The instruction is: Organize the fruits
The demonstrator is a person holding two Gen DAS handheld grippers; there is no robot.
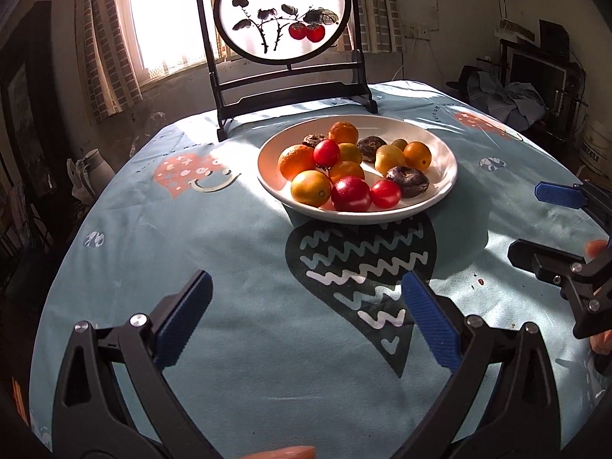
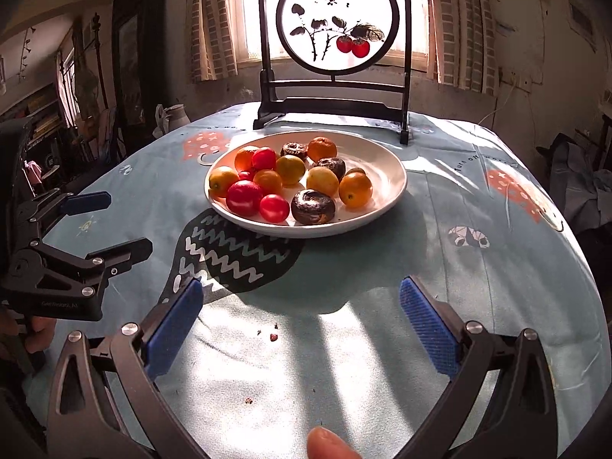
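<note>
One white plate [image 1: 440, 199], toward the table's [image 1: 191, 260] far edge before a painted screen [image 1: 283, 11], holds all fruits [image 1: 352, 164] mixed, unsorted; none on cloth; left gripper [image 1: 306, 321] and right gripper [image 2: 302, 321] both spread, empty, near edge.

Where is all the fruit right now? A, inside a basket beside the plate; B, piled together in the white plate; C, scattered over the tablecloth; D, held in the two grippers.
B: the oranges, red tomatoes and dark round fruits all sit in the white plate on the blue tablecloth, while the left gripper and right gripper hang open and empty short of it.
</note>
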